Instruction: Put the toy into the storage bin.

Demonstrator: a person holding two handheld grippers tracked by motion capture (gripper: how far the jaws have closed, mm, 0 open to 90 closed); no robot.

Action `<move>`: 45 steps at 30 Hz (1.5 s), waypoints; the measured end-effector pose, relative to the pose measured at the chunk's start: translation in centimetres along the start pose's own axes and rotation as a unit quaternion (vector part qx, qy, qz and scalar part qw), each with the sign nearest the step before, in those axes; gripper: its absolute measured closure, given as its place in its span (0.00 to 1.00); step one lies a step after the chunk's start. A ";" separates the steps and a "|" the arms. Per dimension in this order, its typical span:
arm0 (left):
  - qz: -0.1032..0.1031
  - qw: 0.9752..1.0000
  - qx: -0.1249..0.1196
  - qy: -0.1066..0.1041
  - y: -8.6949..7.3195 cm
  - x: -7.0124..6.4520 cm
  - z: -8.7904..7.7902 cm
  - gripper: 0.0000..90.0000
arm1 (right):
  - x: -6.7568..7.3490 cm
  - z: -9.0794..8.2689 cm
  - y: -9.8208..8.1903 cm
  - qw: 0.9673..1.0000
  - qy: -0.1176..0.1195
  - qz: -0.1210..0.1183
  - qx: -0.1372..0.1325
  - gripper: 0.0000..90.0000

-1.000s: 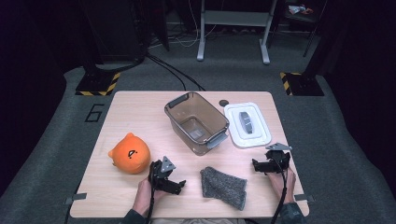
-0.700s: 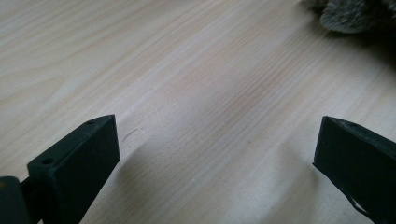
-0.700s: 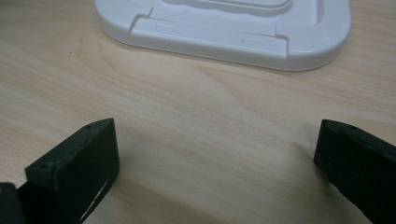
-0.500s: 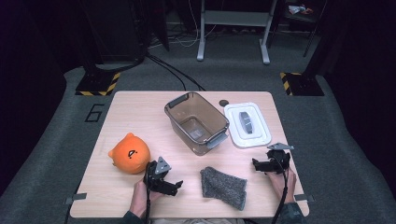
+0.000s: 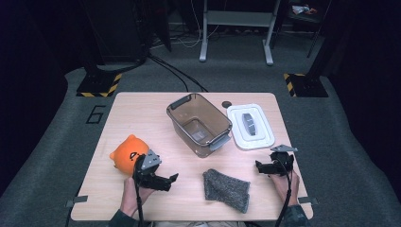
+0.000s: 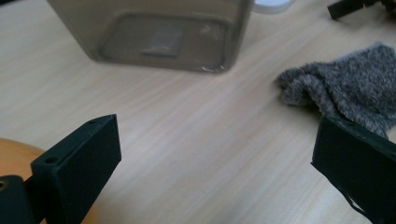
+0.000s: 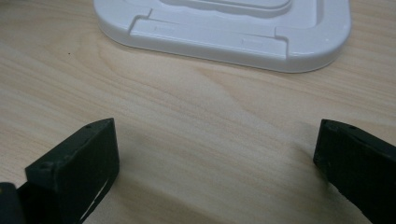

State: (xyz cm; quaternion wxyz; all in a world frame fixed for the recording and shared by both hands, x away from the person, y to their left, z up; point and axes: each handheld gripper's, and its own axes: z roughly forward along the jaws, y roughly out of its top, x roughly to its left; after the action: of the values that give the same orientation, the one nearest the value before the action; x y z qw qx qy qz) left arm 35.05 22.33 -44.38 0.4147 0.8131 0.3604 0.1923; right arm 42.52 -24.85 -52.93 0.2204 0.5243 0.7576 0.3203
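Landmark: clear brown plastic tub (image 5: 199,124), open, mid-table.
Left gripper (image 5: 171,178): jaws wide apart, empty, low over the wood on the near-left side of the tub.
Orange round plush toy (image 5: 128,154): just left of that gripper.
Grey fuzzy cloth (image 5: 226,189): lying flat, nearer than the tub, between both grippers.
Right gripper (image 5: 259,166): jaws spread, empty, near-right of the tub.
White plastic lid (image 5: 250,126): flat, just right of the tub.
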 end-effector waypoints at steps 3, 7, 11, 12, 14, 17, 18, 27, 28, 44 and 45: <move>0.003 1.000 -0.010 0.009 0.5 1.6 -1.4 0.00 | 0.0 0.0 0.0 1.000 0.000 0.000 0.000 0.00; -0.003 0.999 -0.019 0.036 0.6 3.9 -3.0 0.00 | 0.0 0.0 0.0 1.000 0.000 0.000 0.000 0.00; -0.023 0.998 -0.018 0.056 -0.2 6.4 -4.3 0.00 | 0.0 0.0 0.0 1.000 0.000 0.000 0.000 0.00; -0.029 0.998 -0.018 0.056 -0.5 7.0 -4.4 0.00 | 0.0 0.0 0.0 1.000 0.000 0.001 0.000 0.00; -0.039 0.997 -0.012 0.063 -1.0 8.2 -4.6 0.00 | 0.0 0.0 0.0 1.000 0.000 0.001 0.000 0.00; -0.061 0.996 -0.013 0.064 -1.7 9.3 -4.6 0.00 | 0.0 0.0 0.0 1.000 0.000 0.001 0.000 0.00; -0.064 0.996 -0.008 0.066 -1.9 9.6 -4.5 0.00 | 0.1 0.0 0.0 1.000 0.000 0.003 0.001 0.00; -0.095 0.994 0.015 0.057 -4.6 10.7 -2.1 0.20 | 0.0 0.0 0.0 1.000 0.000 0.001 0.000 0.00; -0.097 0.993 0.016 0.058 -4.8 10.6 -1.9 0.23 | 0.1 0.0 0.0 1.000 0.000 0.002 0.001 0.00; -0.093 0.991 0.029 0.089 -4.6 9.6 -0.9 0.69 | 0.0 0.0 0.0 1.000 0.000 0.000 0.000 0.00; -0.090 0.992 0.027 0.089 -4.6 9.5 -1.0 0.71 | 0.0 0.0 0.0 1.000 0.000 0.000 0.000 0.00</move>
State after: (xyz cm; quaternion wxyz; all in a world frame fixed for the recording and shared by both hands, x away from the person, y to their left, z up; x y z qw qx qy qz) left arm 38.77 31.79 -47.44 0.3743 0.7682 0.4724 0.2159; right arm 42.54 -24.85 -52.93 0.2207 0.5243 0.7576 0.3203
